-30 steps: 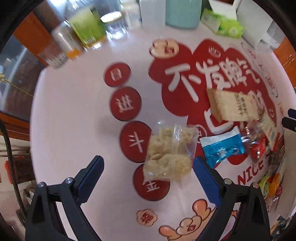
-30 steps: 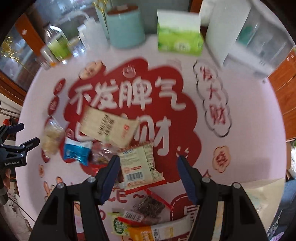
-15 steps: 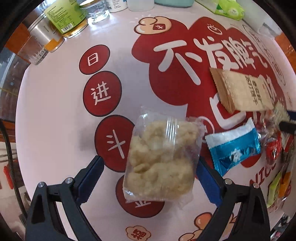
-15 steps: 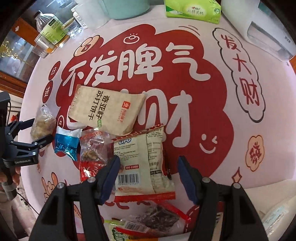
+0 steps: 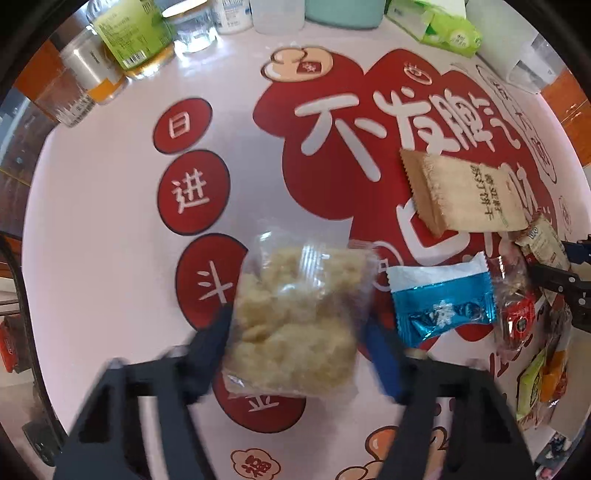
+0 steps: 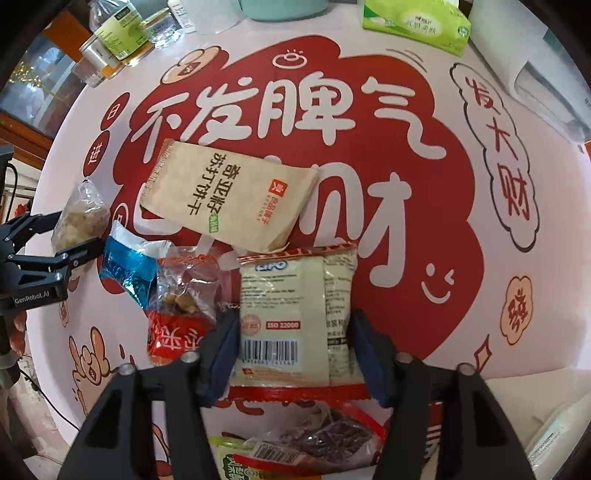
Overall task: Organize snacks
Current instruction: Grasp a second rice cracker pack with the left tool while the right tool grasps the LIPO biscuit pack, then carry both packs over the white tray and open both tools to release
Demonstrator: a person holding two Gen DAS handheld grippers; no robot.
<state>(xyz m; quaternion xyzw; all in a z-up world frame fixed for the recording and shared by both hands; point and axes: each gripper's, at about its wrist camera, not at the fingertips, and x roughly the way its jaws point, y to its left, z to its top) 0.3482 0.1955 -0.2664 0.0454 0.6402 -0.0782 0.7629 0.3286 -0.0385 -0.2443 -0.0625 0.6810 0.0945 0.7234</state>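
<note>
— Pink and red all over, that worktop [image 6: 461,295]. Where do the snacks lie?

— In a loose row along the near side. Farthest left is a clear bag of pale crumbly pieces [image 5: 299,321]. Just right of it sits a blue foil packet [image 5: 443,306], then a clear-and-red wrapper [image 6: 181,306], then a cream packet with a barcode [image 6: 295,317]. A tan cracker packet [image 6: 229,195] lies just beyond those, tilted, its near edge over the top of the cream one.

— And the two tools?

— Both point down at the worktop. The left gripper [image 5: 299,332] straddles the clear bag, and its jaws are closing; the blur hides whether the pads have met the plastic, though they look right at its sides. The right gripper [image 6: 295,343] straddles the cream packet, jaws closing too, one pad just at each long edge.

— Is either packet lifted?

— I cannot tell; both look flat on the worktop.

— Anything nearer than the cream packet?

— A dark snack in clear wrap [image 6: 332,439] and a green-labelled pack [image 6: 240,465], both partly under the right tool.

— And at the far edge?

— A green tissue pack [image 6: 417,26], a teal container [image 6: 280,7], and several bottles and jars [image 5: 129,40] at the far left.
</note>
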